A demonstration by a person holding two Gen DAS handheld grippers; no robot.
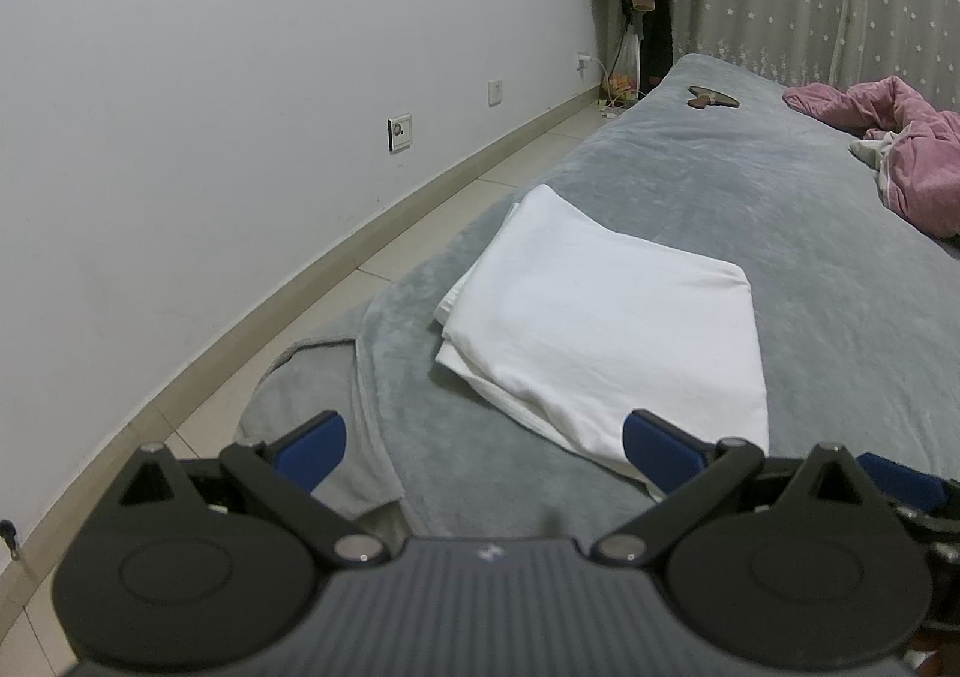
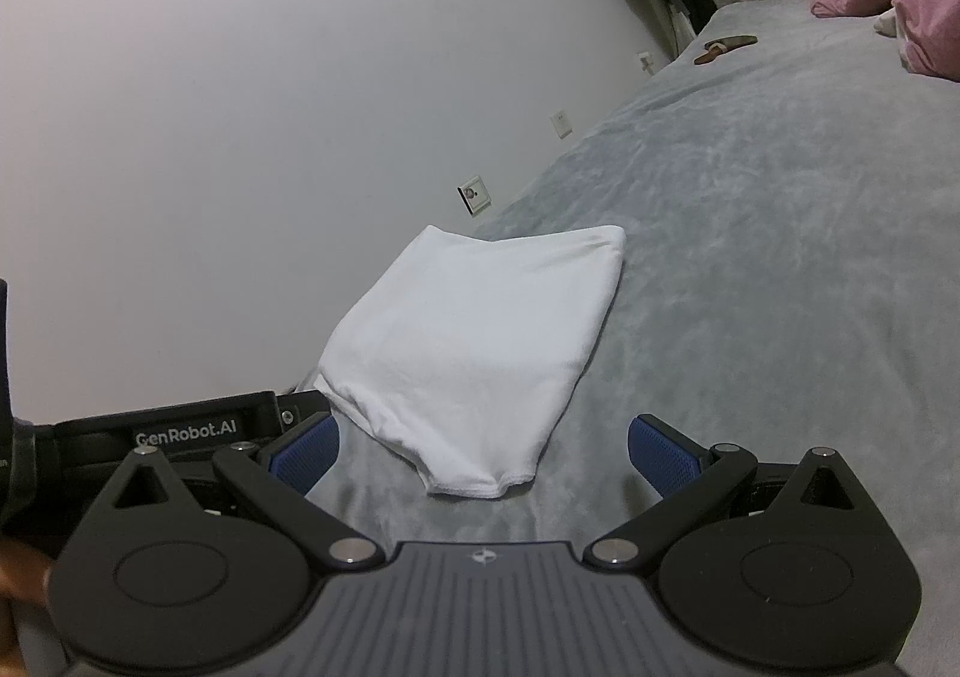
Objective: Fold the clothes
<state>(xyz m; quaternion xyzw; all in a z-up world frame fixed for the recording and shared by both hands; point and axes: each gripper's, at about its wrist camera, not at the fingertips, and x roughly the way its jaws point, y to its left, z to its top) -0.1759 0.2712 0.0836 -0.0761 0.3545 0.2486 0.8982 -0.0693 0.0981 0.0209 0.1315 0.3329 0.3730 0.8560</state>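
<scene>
— Start at the tools. In what state do we find our two grippers?

— Both spread wide and holding nothing. The left gripper (image 1: 483, 443) has its blue pads apart at the bottom of its frame, and the right gripper (image 2: 483, 452) stands likewise in its own view.

— And the white garment?

— The white garment (image 1: 606, 323) lies already folded into a flat, roughly square packet on the grey bed cover (image 1: 750, 185), in the middle of both frames, straight ahead of both tools. In the left view its near corner runs down to the right-hand pad (image 1: 657, 449); whether they touch we cannot tell. In the right view its hemmed near end (image 2: 474, 482) sits between the two pads, a little beyond them.

— Which way does its long axis run?

— Away from us, up the frame and tilting slightly right in the right view. We judge the right gripper the better centred on it, the left gripper off toward its left side.

— Anything else to fold?

— A pink garment (image 1: 900, 149) lies crumpled at the upper right, well apart. We judge it the likelier next piece.
</scene>
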